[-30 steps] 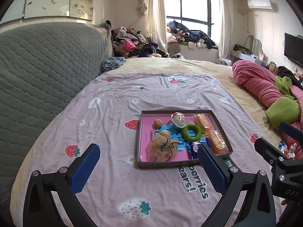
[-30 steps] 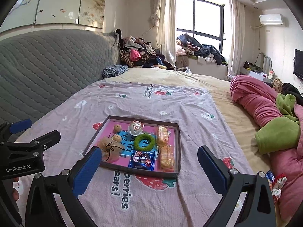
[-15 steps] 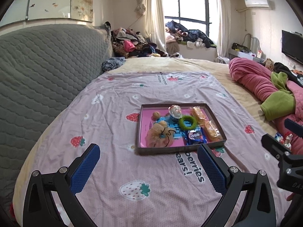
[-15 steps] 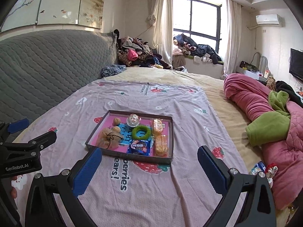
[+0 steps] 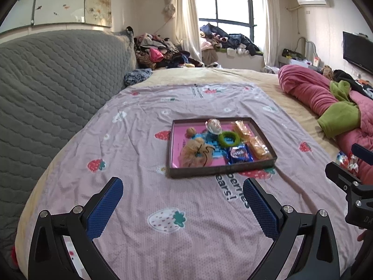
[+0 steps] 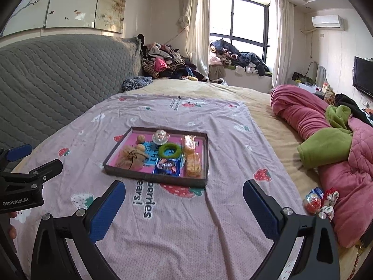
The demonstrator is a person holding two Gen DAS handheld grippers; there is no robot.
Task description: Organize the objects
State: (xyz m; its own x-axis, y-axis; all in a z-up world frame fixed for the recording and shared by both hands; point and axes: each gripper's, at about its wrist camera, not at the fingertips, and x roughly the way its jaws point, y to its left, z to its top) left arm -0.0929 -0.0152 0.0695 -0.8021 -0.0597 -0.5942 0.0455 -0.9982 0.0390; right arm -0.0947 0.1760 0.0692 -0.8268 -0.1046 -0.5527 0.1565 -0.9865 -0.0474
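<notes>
Left wrist view: the left tongs (image 5: 183, 206) were held wide apart and empty above a strawberry-print sheet (image 5: 139, 210) spread on the bed, well short of the tray (image 5: 221, 169). The right tongs (image 6: 184, 206) were likewise spread open with nothing between them.

The tray was seen lying flat near the middle of the sheet. Inside it were gathered a beige pouch (image 5: 195, 155) at the near left, a walnut (image 5: 191, 131) behind it, a clear round wrapped piece (image 5: 213, 126) at the far edge, a green ring (image 5: 228, 138) in the middle, a blue biscuit packet (image 5: 240, 155) at the near side, and two wrapped cakes (image 5: 253, 140) along the right wall.

The pouch was judged soft and light, best pinched at its gathered neck. The biscuit packet was judged crinkly and slippery, better taken across its flat sides. The ring looked springy and could be gripped through one side. The walnut was judged hard and liable to roll. The cakes would probably crush under a firm squeeze.

Only in the right wrist view were loose bright wrappers (image 6: 319, 200) shown on the bed at the near right, beside a pink quilt (image 6: 345, 175); in the left wrist view they were largely hidden behind the right tool.
</notes>
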